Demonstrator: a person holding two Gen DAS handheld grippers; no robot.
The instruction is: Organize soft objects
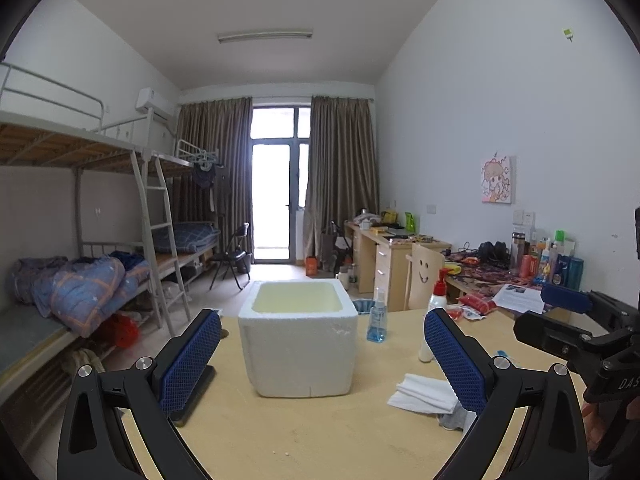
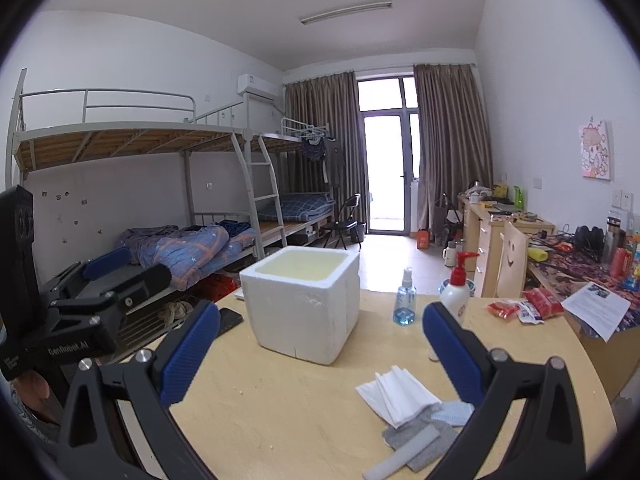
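Both the left gripper (image 1: 322, 354) and right gripper (image 2: 322, 344) hover wide apart and empty before the foam box (image 1: 298, 340), folded white cloths (image 2: 396, 396) lying to its right.

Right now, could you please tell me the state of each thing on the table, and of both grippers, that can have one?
Left gripper: open, holding nothing.
Right gripper: open, holding nothing.
Foam box: upright, no lid on, nothing visible inside.
White cloth: folded, lying flat on the table.
Grey cloth: flat, partly under the white cloth.
Spray bottle: upright, capped.
Pump bottle: upright.
Phone: face up, screen dark.
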